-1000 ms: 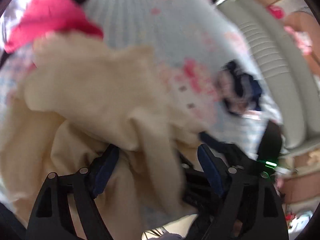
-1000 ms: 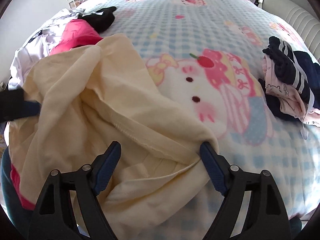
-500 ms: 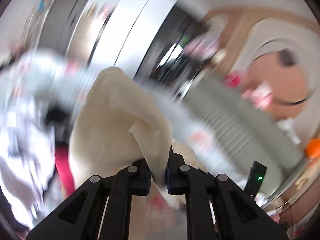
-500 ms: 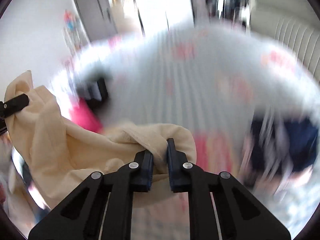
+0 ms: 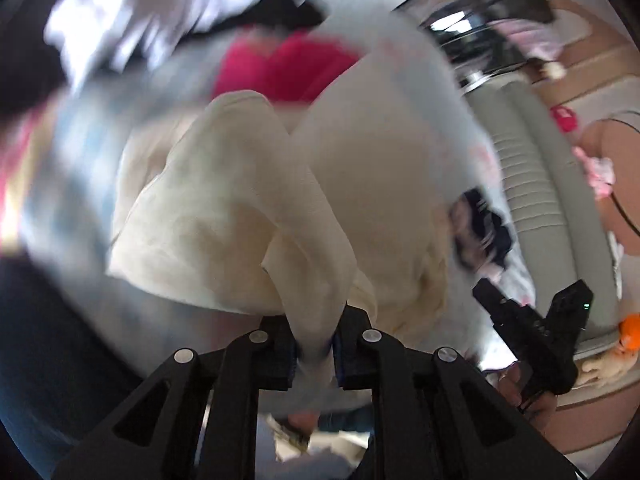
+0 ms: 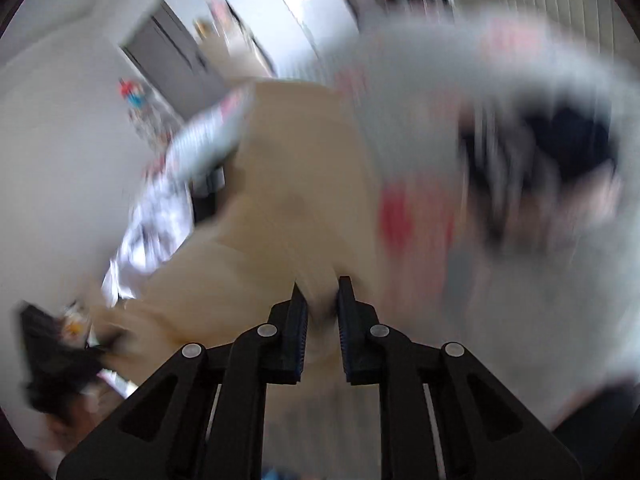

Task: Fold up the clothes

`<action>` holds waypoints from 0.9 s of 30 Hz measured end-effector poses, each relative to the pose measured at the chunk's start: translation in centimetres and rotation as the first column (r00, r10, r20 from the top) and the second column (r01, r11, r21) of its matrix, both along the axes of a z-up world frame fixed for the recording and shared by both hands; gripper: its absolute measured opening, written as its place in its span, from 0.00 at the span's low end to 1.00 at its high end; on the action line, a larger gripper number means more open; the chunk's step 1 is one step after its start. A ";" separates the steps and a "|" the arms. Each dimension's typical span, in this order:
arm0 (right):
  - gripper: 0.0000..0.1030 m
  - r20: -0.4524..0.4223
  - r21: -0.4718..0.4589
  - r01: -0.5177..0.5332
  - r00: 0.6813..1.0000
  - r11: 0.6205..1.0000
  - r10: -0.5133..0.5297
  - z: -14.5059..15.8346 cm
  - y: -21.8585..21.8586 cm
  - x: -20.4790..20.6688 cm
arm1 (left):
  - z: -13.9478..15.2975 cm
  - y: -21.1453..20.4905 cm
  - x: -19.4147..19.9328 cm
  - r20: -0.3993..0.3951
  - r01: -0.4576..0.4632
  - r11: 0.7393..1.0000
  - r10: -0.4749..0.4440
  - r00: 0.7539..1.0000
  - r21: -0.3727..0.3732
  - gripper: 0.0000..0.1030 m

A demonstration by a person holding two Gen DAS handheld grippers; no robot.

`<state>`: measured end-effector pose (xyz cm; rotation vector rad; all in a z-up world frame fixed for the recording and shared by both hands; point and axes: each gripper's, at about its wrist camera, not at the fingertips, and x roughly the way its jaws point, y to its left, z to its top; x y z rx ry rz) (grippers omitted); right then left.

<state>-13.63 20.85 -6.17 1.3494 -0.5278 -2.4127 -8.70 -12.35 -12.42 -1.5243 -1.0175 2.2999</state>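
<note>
cream garment (image 5: 240,216) is pinched in both my left tongs (image 5: 314,354) and right tongs (image 6: 322,320), seemingly lifted above the bed (image 6: 520,300).

Motion blur smears most of both views. In the left wrist view, the white clothes (image 5: 132,12) and the pink garment (image 5: 288,68) at the top are streaked past telling their kind, and the dark striped pile (image 5: 480,232) is a smudge. The cream garment (image 5: 248,216) hides the bedspread beneath it and covers the inner faces of the left gripper (image 5: 314,350). In the right wrist view, the bedspread (image 6: 500,80) print dissolves into pink and red patches, the dark pile (image 6: 560,148) has no readable outline, and the cloth between the right gripper (image 6: 322,320) pads is blurred, its edges lost
</note>
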 end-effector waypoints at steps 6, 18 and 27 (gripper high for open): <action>0.54 0.108 0.093 -0.092 0.991 0.991 0.082 -4.9 -3.0 1.5 | 1.3 -1.6 1.8 -0.072 -0.024 0.999 0.022 0.997 -0.023 0.63; 0.41 0.192 0.235 -0.152 0.975 0.960 0.107 -9.4 -6.1 -0.6 | -1.2 -1.2 -3.1 0.015 -0.022 0.994 0.024 1.000 -0.105 0.25; 0.12 -0.161 0.361 0.080 0.987 0.929 -0.022 0.7 -1.8 -2.3 | -1.5 10.8 0.3 -0.024 0.308 0.951 -0.309 0.951 -0.035 0.19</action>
